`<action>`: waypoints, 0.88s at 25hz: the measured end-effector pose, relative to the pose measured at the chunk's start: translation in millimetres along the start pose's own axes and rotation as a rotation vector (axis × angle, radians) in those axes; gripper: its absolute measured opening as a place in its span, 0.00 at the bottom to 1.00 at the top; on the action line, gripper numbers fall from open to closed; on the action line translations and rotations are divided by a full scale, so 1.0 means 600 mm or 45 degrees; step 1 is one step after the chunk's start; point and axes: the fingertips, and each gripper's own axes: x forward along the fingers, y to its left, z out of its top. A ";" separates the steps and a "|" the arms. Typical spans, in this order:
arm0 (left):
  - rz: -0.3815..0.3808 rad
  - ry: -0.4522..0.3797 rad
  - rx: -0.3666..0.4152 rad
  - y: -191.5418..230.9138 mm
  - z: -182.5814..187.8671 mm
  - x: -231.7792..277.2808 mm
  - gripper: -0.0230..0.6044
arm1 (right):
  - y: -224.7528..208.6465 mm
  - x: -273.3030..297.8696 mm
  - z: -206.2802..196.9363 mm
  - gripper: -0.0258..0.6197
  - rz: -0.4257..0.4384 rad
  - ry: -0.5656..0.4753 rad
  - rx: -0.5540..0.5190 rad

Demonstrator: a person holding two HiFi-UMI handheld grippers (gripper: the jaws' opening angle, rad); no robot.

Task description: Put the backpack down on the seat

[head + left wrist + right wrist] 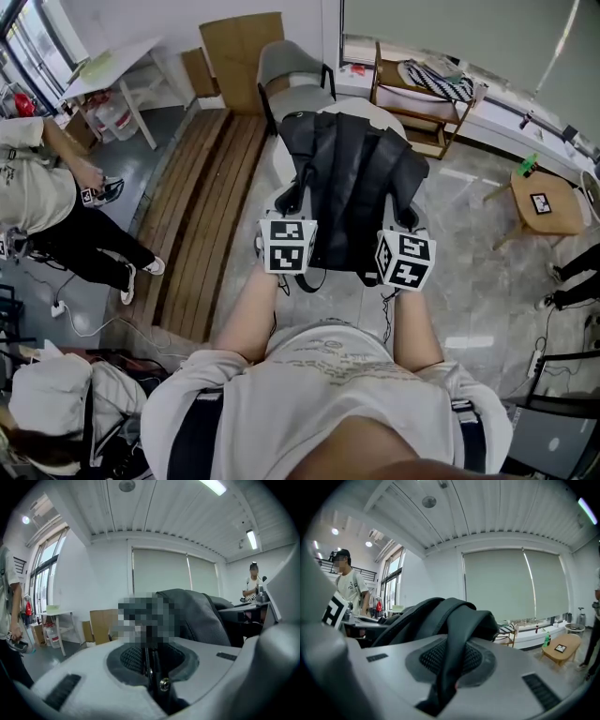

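A black backpack (352, 178) hangs in front of me with its back panel and shoulder straps facing me, over a white seat (281, 164). I cannot tell whether its bottom touches the seat. My left gripper (289, 206) is shut on the left shoulder strap (152, 667), pinched between its dark pads. My right gripper (407, 223) is shut on the right shoulder strap (452, 653), which loops up out of the jaws to the backpack's body (422, 616). In the left gripper view the backpack's body (197, 616) rises just beyond the jaws.
A grey chair (291, 66) and cardboard sheets (239, 52) stand behind the seat. Wooden slats (206, 206) lie on the floor at the left, past them a person (37, 187) and a white table (112, 61). A low wooden table (548, 202) and a shelf (427, 94) stand at the right.
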 end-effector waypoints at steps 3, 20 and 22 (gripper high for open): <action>0.001 0.013 -0.001 -0.012 -0.004 0.008 0.14 | -0.015 0.002 -0.006 0.12 0.006 0.008 0.005; 0.015 -0.002 -0.015 -0.100 0.009 0.042 0.14 | -0.119 0.000 -0.002 0.12 0.066 -0.026 0.014; 0.018 0.001 -0.018 -0.101 0.012 0.046 0.14 | -0.124 0.003 -0.002 0.12 0.074 -0.026 0.022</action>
